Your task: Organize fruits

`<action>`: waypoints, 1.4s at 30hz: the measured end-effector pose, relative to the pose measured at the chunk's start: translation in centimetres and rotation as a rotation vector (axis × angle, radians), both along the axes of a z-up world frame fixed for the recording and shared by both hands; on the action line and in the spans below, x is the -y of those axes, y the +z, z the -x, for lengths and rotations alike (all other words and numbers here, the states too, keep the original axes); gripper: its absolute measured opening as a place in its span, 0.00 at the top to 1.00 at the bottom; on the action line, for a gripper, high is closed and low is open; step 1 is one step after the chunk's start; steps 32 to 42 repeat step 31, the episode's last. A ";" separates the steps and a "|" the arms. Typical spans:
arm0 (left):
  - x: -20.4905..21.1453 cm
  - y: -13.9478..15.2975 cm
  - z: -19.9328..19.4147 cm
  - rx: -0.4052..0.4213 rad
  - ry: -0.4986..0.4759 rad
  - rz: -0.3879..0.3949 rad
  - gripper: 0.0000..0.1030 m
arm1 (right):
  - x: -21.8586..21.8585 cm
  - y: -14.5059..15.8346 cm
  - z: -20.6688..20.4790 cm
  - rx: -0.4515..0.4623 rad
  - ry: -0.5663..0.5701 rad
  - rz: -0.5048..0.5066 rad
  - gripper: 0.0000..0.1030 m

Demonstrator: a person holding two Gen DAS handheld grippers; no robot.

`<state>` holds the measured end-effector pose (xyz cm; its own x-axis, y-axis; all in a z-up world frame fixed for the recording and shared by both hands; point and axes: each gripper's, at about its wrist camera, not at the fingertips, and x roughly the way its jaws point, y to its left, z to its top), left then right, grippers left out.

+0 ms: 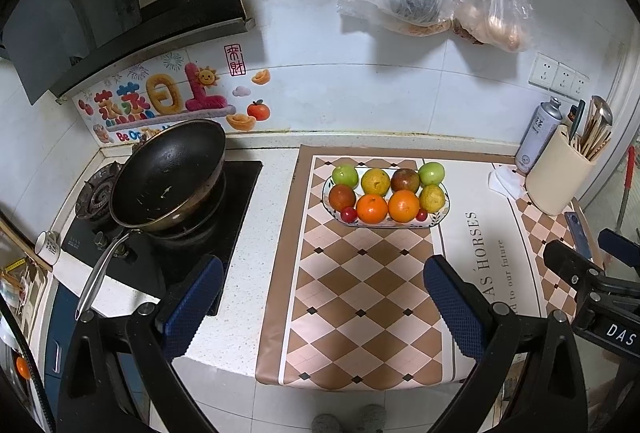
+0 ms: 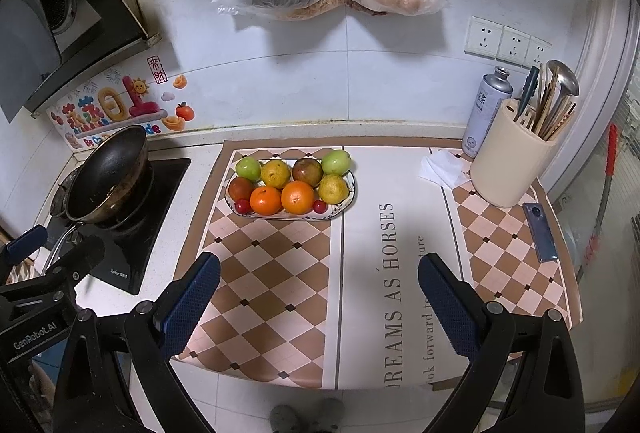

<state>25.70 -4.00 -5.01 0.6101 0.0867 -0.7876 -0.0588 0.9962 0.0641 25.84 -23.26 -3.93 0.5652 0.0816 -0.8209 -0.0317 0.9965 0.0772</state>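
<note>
Fruit all on the plate, both grippers empty

The fruits sit in neat rows on the plate [image 1: 443, 211] at the back of the mat [image 1: 360, 293] on the counter [image 1: 256, 233]. The left gripper [image 1: 324, 297] and right gripper [image 2: 320, 297] hang well in front, fingers wide apart, holding nothing. No fruit lies loose, so the job looks about done.
</note>
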 end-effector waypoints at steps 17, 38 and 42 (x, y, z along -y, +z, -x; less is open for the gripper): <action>-0.1 0.1 0.3 -0.003 -0.002 0.001 0.00 | -0.5 0.3 1.2 0.000 0.000 -0.001 0.02; -0.1 0.2 0.8 0.000 -0.007 0.005 0.00 | -0.5 0.4 1.1 -0.001 0.003 0.001 0.02; -0.1 0.2 0.8 0.000 -0.007 0.005 0.00 | -0.5 0.4 1.1 -0.001 0.003 0.001 0.02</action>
